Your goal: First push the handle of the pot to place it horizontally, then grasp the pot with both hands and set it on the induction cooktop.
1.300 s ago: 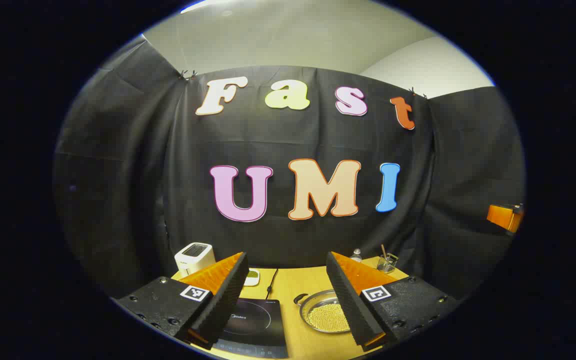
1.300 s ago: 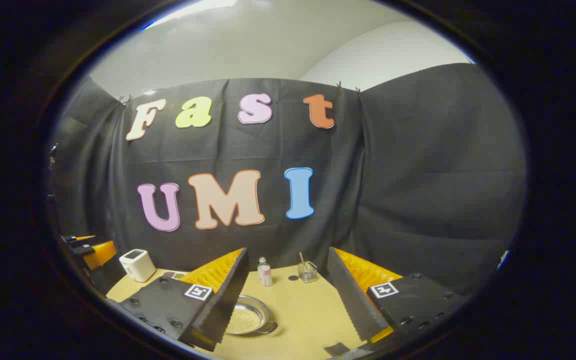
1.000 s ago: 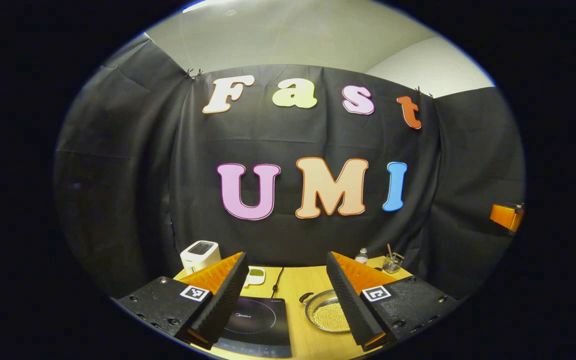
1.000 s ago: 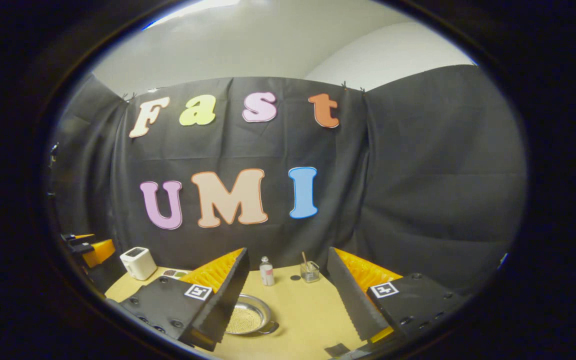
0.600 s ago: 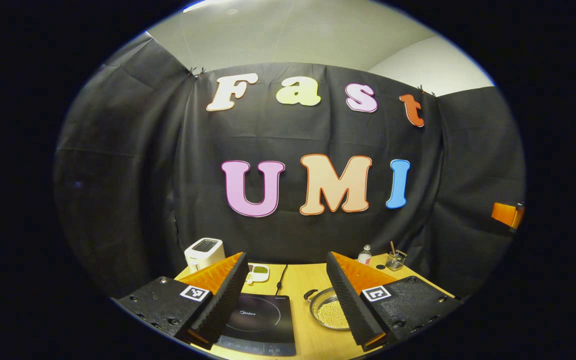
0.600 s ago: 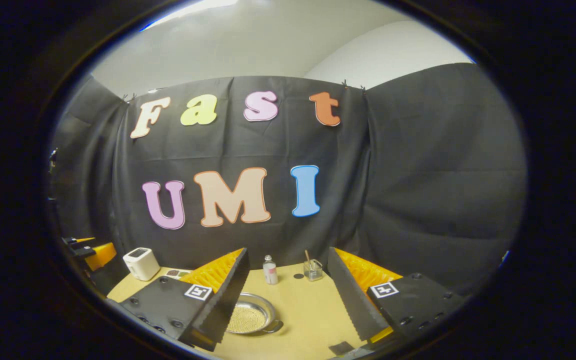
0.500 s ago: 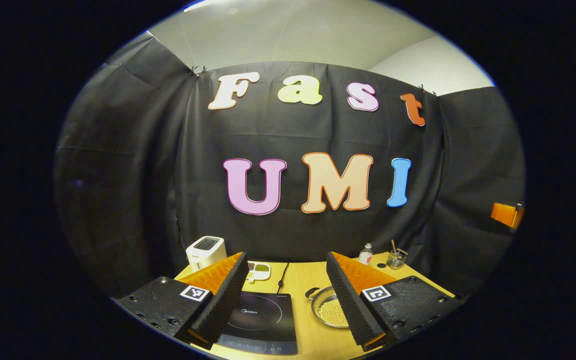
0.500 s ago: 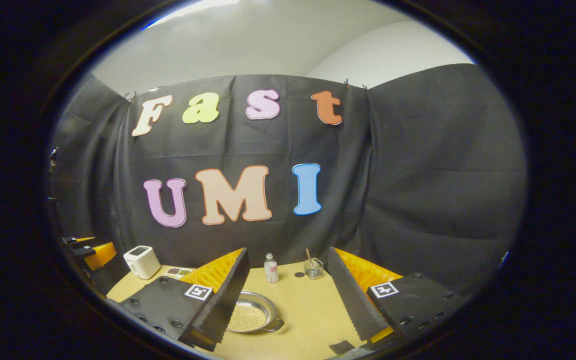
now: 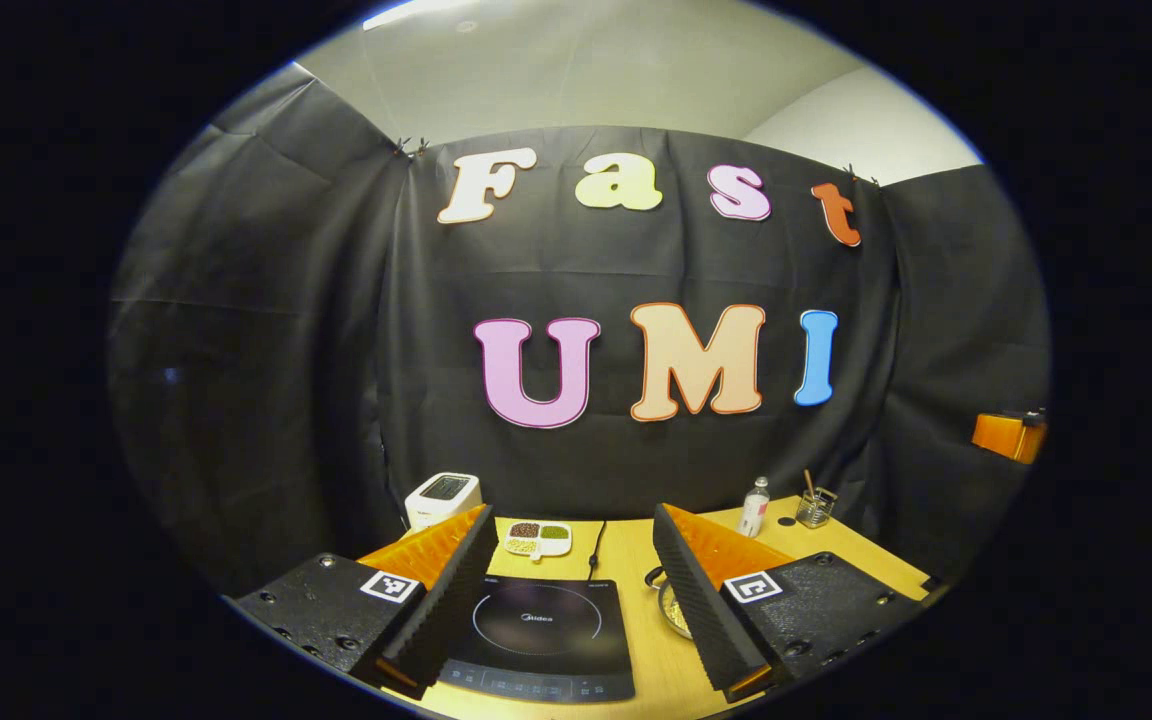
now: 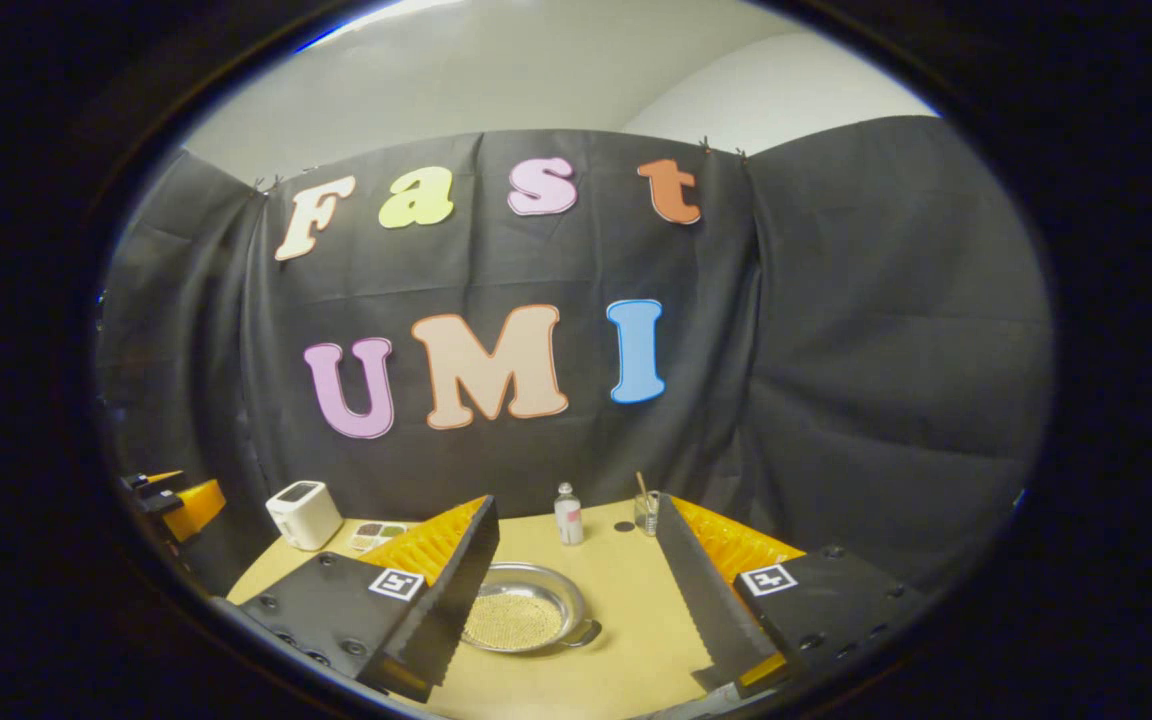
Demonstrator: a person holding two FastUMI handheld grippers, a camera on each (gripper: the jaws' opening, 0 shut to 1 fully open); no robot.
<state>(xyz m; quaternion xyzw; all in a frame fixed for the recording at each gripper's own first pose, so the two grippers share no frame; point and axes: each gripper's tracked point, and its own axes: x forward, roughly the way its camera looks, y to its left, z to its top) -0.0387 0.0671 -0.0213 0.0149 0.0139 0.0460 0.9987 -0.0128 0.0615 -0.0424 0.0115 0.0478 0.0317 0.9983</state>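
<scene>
Pot point(image 10: 524, 618) sits on the tabletop point(image 10: 626, 600) just ahead of the right gripper point(image 10: 576, 600), toward its left finger, handle point(image 10: 586, 633) pointing near-right. Left gripper point(image 9: 568, 600) faces the induction cooktop point(image 9: 541, 635). Both spread wide, empty.

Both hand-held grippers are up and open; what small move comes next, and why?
Probably lower the right hand-held gripper toward the shallow steel pot. The pot sits on the wooden table, apart from the black induction cooktop, with one loop handle angled toward the camera and nothing touching it, so the push comes first.
</scene>
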